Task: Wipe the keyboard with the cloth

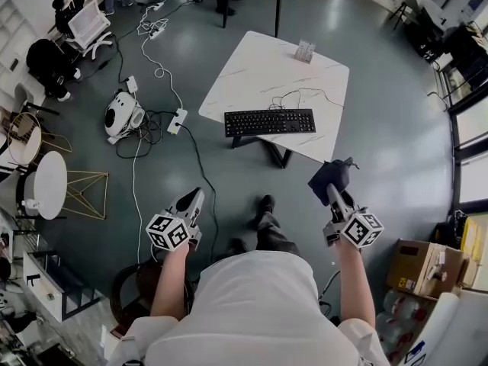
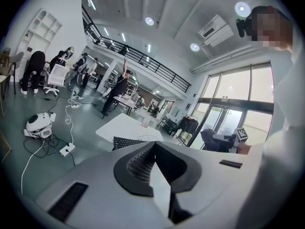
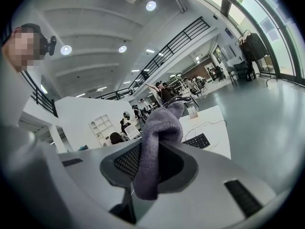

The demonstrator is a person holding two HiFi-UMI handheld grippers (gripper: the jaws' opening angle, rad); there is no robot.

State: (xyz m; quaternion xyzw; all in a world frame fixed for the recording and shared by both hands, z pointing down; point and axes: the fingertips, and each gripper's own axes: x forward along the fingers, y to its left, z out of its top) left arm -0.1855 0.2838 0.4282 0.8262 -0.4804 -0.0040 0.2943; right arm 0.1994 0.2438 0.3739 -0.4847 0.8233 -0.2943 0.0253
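Right gripper (image 1: pixel 333 191) jaws pinch grey cloth (image 1: pixel 328 175), left gripper (image 1: pixel 197 195) jaws closed empty (keyboard (image 1: pixel 270 121) on white table (image 1: pixel 259 67), grey floor (image 1: pixel 381 113)).

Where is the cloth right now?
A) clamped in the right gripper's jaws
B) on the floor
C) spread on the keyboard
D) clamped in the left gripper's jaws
A: the cloth sits pinched in the right gripper, which is not yet over the table where the keyboard lies.

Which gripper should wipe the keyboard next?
Right. The right gripper is shut on the cloth; the left gripper is shut with nothing in it. Both are short of the keyboard.
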